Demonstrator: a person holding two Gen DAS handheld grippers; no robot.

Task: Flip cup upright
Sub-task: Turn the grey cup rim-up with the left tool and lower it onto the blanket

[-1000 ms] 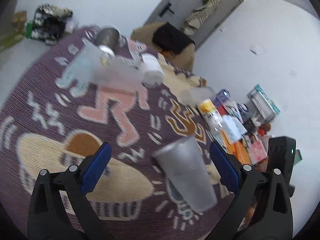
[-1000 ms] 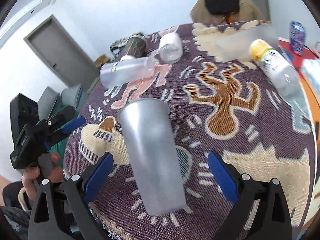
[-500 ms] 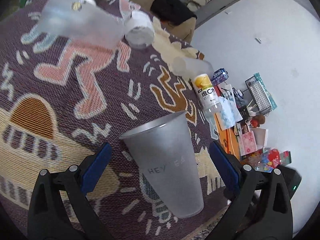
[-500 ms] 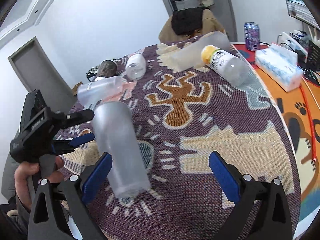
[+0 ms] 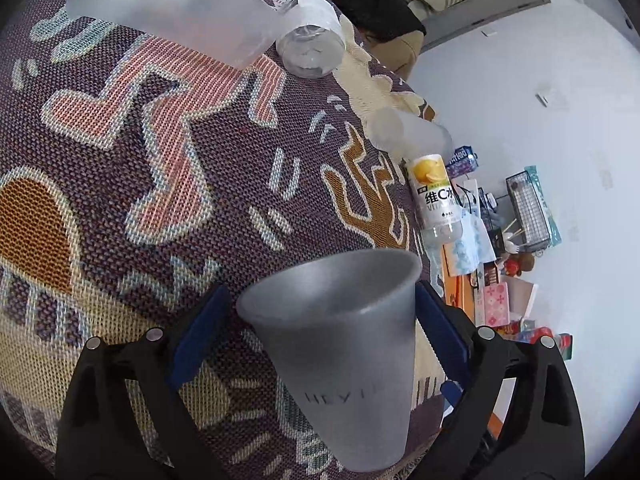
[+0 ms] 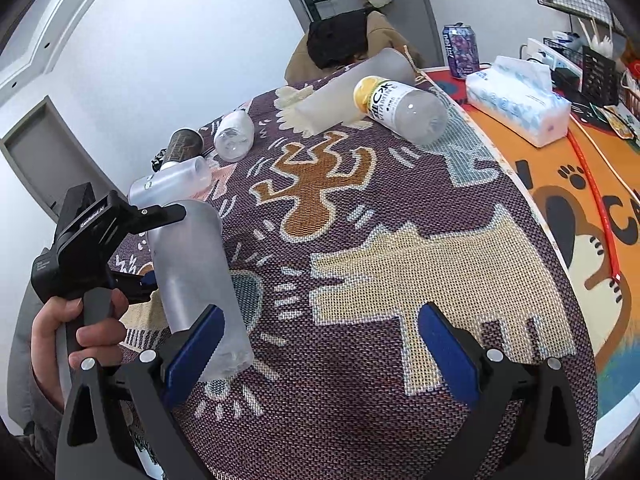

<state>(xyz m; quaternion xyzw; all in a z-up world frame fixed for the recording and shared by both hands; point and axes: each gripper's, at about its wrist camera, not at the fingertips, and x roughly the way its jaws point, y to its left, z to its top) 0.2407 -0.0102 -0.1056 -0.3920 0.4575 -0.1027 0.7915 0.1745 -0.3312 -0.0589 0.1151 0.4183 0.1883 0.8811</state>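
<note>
A frosted grey cup [image 5: 344, 348] stands between the blue pads of my left gripper [image 5: 320, 340], wide mouth up, narrow base on the patterned cloth [image 5: 160, 160]. The right pad touches its side; a small gap shows at the left pad. In the right wrist view the same cup [image 6: 192, 276] stands at the left with the left gripper [image 6: 160, 248] around it, one finger [image 6: 160, 216] across its top edge. My right gripper [image 6: 320, 344] is open and empty over the cloth, its left pad just in front of the cup's base.
Frosted tumblers [image 6: 352, 88] [image 6: 172, 182], a clear bottle [image 6: 236, 136], a yellow-capped vitamin bottle [image 6: 400, 106] and a dark can [image 6: 182, 146] lie on the cloth's far side. A tissue pack [image 6: 516, 100] and soda can [image 6: 460, 46] sit on the orange mat at right.
The left gripper moved forward around the cup and narrowed its jaws. The right gripper swung right, so the cup slid toward the left edge of its view.
</note>
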